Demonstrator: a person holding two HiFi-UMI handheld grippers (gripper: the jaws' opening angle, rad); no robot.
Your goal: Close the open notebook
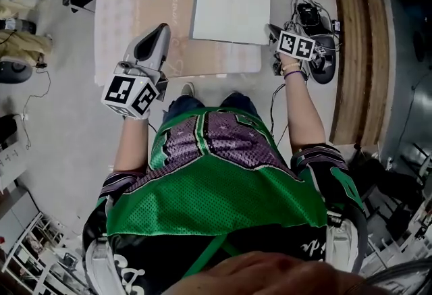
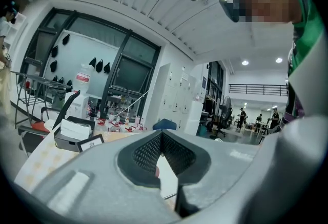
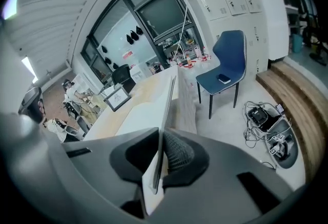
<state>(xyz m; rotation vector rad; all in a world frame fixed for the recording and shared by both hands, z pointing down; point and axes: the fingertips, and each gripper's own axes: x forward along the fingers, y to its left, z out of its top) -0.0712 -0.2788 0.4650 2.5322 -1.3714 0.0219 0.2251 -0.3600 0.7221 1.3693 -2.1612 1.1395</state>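
- left tongs (image 1: 160,30) are clenched on nothing, tips together. they hover over the surface (image 1: 135,17) just left of the notebook (image 1: 229,15), not touching it.
- the notebook lies open near the right end of the surface, with blank white pages and its spine running away from you. it looks light and thin, so expect the leaves to bend rather than swing as one stiff board. the whole book may also skate on the smooth top.
- if it slides, the bare left page is probably the best place to press down with the left tongs.
- right tongs (image 3: 163,159) are grasping the outer edge of the right-hand leaf (image 3: 169,100). it shows edge-on between the pads, raised off the surface.
- that edge is thin and likely slippery. a hold near the middle of the outer edge should let the leaf fold over without twisting.
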